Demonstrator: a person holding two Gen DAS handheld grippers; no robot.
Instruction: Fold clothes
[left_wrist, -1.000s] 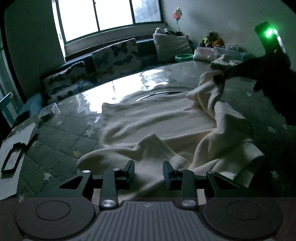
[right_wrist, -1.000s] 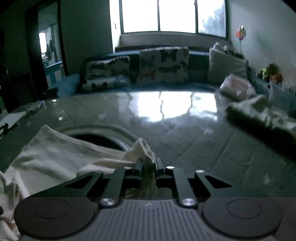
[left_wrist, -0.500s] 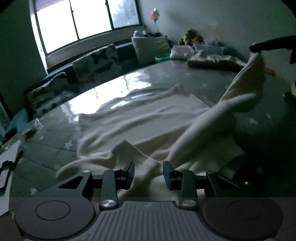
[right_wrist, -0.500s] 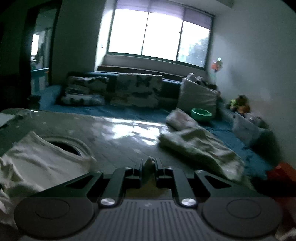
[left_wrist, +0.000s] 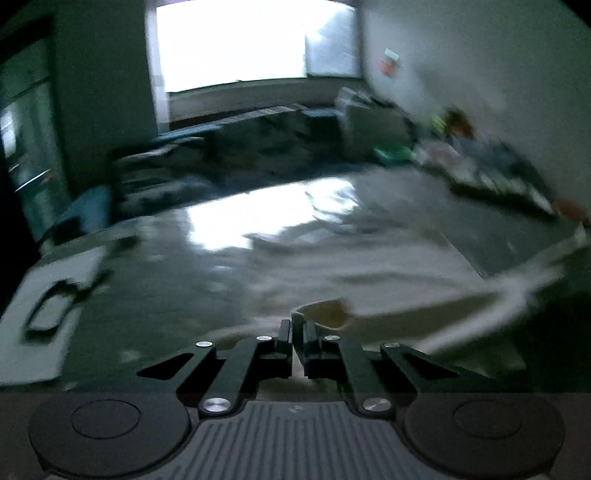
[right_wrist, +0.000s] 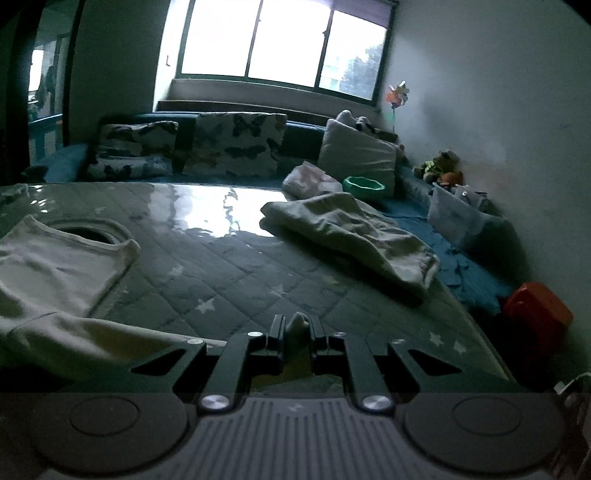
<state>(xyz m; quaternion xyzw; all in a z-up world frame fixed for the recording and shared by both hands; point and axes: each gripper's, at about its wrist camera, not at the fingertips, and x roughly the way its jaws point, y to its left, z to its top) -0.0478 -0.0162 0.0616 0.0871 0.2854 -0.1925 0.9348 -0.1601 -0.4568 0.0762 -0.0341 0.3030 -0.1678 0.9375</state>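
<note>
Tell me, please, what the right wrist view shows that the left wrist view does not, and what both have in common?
Only the right wrist view shows the right gripper shut on the cream knit garment, a rumpled pale second garment, a green bowl and an orange box.

Only the left wrist view, which is blurred, shows the left gripper shut on the garment's cream edge and a white paper sheet.

Both share the quilted star-patterned table cover, the bright window and the cushions.

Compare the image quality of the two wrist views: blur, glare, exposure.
Left wrist view: heavy motion blur smears the cream garment and room; only the left gripper stays sharp. Right wrist view: crisp, dim, with the window blown out and glare on the table.
</note>
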